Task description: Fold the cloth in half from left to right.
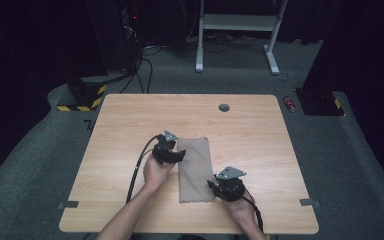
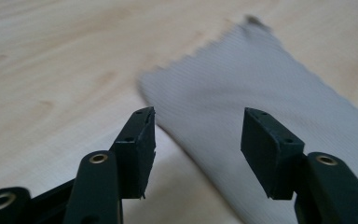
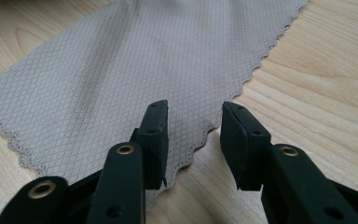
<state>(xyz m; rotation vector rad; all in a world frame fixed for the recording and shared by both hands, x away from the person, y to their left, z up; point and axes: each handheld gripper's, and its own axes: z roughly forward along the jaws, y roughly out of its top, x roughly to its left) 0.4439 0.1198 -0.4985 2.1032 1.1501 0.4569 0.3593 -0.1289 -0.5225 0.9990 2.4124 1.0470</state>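
A grey-beige cloth [image 1: 196, 170] lies flat as a long strip on the wooden table [image 1: 130, 120], running from near to far. My left gripper [image 1: 182, 154] hovers at the strip's left edge, towards its far end. In the left gripper view its jaws [image 2: 198, 126] stand open over the cloth [image 2: 242, 84] edge, with nothing pinched. My right gripper [image 1: 215, 185] sits at the near right corner. Its jaws [image 3: 193, 121] are open above the scalloped edge of the diamond-textured cloth [image 3: 144, 60], and the pads do not press on it.
A round grommet hole [image 1: 224, 107] sits near the table's far edge. Tape tabs mark the near left [image 1: 68, 204] and near right [image 1: 306, 202] edges. On the floor beyond are a white metal frame [image 1: 237, 22], a yellow-black striped base [image 1: 82, 95] and a red can [image 1: 289, 103].
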